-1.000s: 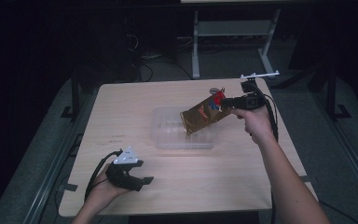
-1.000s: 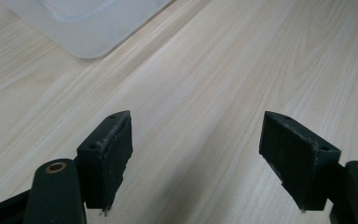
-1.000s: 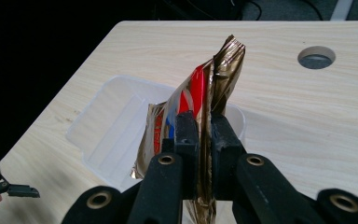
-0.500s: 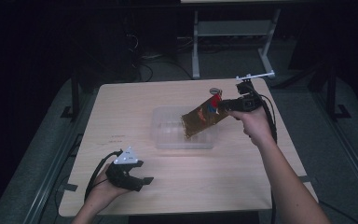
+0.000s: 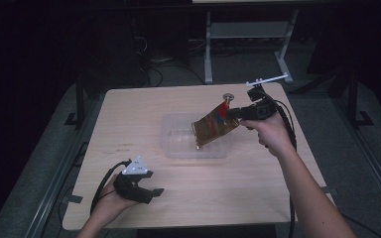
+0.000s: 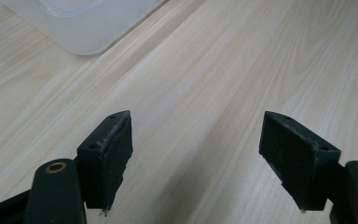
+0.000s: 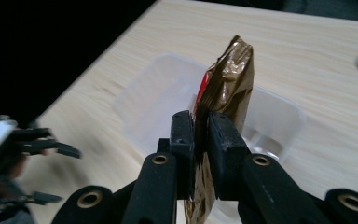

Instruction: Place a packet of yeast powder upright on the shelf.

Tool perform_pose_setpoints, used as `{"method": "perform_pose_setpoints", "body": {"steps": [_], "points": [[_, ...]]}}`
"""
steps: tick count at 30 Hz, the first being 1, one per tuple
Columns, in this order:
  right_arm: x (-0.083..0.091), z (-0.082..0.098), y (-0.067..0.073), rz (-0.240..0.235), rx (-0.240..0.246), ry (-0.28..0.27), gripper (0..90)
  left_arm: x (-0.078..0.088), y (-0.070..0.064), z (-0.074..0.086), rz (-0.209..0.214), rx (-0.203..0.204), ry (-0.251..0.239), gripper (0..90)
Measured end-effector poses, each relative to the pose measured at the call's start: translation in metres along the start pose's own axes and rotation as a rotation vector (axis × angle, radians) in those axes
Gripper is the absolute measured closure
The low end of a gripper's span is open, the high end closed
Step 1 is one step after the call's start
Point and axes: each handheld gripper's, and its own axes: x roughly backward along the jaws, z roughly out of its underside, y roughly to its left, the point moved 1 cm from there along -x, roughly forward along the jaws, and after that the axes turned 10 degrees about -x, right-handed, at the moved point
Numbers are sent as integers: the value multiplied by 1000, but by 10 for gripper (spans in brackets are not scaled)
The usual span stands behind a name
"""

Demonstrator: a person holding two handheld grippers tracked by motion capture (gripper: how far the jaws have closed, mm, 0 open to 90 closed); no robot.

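Pale wood grain runs across the rectangular tabletop (image 5: 129, 114), and I have broad bare room along its near and left edges. My right gripper (image 5: 234, 113) hangs over the far right part of the table, its jaws pinched tight on a crinkled gold foil snack packet with a red patch (image 5: 213, 127); in the right gripper view that packet (image 7: 226, 79) stands edge-on between the black jaws. The packet hangs tilted above the right half of a clear rectangular plastic tray (image 5: 178, 144), which sits mid-table, well in from every edge. A small round metal disc (image 5: 227, 97) lies beyond the tray, near the far edge. My right forearm reaches in from the near right corner, hand wrapped round the handle. My left gripper (image 5: 151, 192) rests low by the near left edge, jaws spread wide with only bare wood between them, the tray's rounded corner (image 6: 84, 44) well ahead.
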Motion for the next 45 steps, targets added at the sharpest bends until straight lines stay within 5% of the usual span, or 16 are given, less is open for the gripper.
{"method": "perform_pose_setpoints", "body": {"steps": [17, 21, 29, 33, 45], "points": [[-23, -12, 30, -56, 52, -3, 827, 0, 0, 0, -1, -5, 5, 251], [-21, -13, 29, 2, 65, -17, 862, 0, 1, 0, -1, -5, 5, 251], [3, -8, 12, 50, -6, -74, 882, -1, 1, 0, 1, -1, 3, 251], [-3, -4, 12, 32, -3, -45, 862, -2, 0, -1, 4, -5, 9, 252], [-15, -7, 29, -117, 29, 37, 833, -1, 1, 1, 0, 3, 6, 252]]}}
